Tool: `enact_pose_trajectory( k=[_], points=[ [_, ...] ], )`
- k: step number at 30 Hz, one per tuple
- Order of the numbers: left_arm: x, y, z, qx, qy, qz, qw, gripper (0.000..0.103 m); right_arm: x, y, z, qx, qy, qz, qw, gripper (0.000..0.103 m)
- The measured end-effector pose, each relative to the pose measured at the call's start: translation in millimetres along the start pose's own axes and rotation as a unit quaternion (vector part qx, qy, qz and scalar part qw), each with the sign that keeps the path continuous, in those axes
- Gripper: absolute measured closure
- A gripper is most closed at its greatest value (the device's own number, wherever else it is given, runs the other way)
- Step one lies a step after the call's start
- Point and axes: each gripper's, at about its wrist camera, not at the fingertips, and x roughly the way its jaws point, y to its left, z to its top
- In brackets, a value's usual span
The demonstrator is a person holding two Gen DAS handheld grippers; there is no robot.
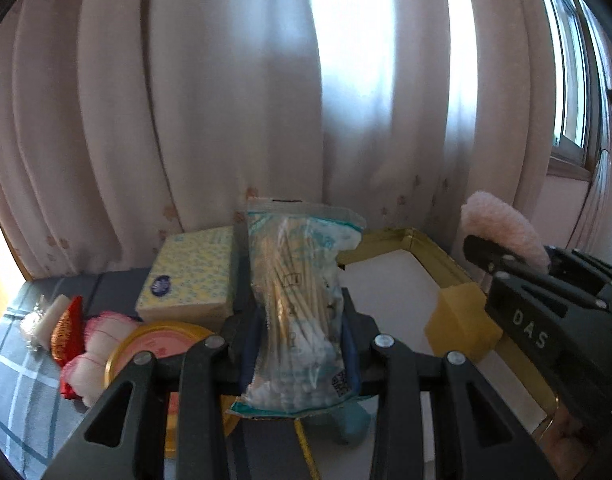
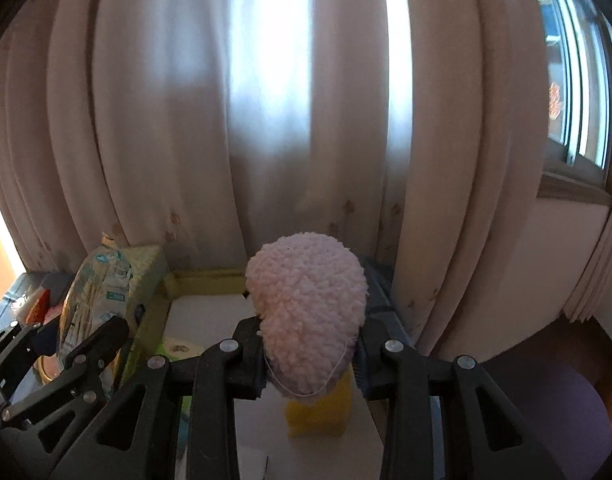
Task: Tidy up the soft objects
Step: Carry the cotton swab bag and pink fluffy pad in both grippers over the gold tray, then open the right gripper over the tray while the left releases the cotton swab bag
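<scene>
Above the gold-rimmed tray (image 1: 422,246), left gripper (image 1: 296,344) clamps a cotton swab bag (image 1: 302,304); right gripper (image 2: 310,360) clamps a pink fleece pad (image 2: 306,304). Carry step judged underway; next move calls for lowering each into the tray.

The bag of cotton swabs (image 1: 298,312) hides the right edge of the yellow tissue pack (image 1: 190,276) behind it. The left gripper (image 1: 296,348) covers part of the round gold-rimmed lid (image 1: 154,340) beside that bag. In the right wrist view, the pink fluffy pad (image 2: 306,312) hides the top of the yellow block (image 2: 318,412). Printing on the bag is too small to read.
</scene>
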Motion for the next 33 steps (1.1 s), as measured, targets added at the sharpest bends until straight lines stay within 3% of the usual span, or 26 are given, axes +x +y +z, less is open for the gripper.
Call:
enact_pose_trajectory(
  k=[5, 14, 16, 19, 21, 23, 27, 33],
  points=[
    [16.2, -5.2, 2.0, -0.004, 0.027, -0.008, 0.9996, 0.069, 25.2, -4.9, 5.2, 0.003, 0.055, 0.015, 0.998, 0.067],
    [38.9, -7.4, 3.0, 0.001, 0.072, -0.015, 0.9973, 0.069, 45.3, -7.5, 4.3, 0.000, 0.106, 0.036, 0.994, 0.064],
    [38.8, -8.5, 2.9, 0.006, 0.072, -0.018, 0.9972, 0.068, 49.6, -8.5, 4.0, 0.006, 0.115, 0.057, 0.992, 0.055],
    [35.4, -11.6, 3.5, 0.015, 0.070, -0.025, 0.9971, 0.051, 51.6, -10.9, 3.8, 0.014, 0.118, 0.079, 0.990, 0.038],
    [27.8, -12.7, 5.5, 0.023, 0.058, -0.022, 0.9978, 0.016, 49.1, -9.0, 4.3, 0.008, 0.118, 0.089, 0.989, 0.031],
    [15.5, -13.9, 7.8, 0.032, 0.034, -0.008, 0.9989, 0.003, 47.4, -8.2, 6.3, 0.014, 0.115, 0.109, 0.987, 0.030],
    [-9.9, -13.4, 9.7, 0.055, -0.019, 0.035, 0.9977, 0.000, 35.6, -13.7, 9.0, 0.052, 0.090, 0.136, 0.985, 0.025],
    [-22.1, 1.5, 10.1, 0.051, -0.029, 0.047, 0.9971, 0.000, 14.1, -11.4, 4.5, 0.075, 0.047, 0.132, 0.987, 0.025]
  ],
)
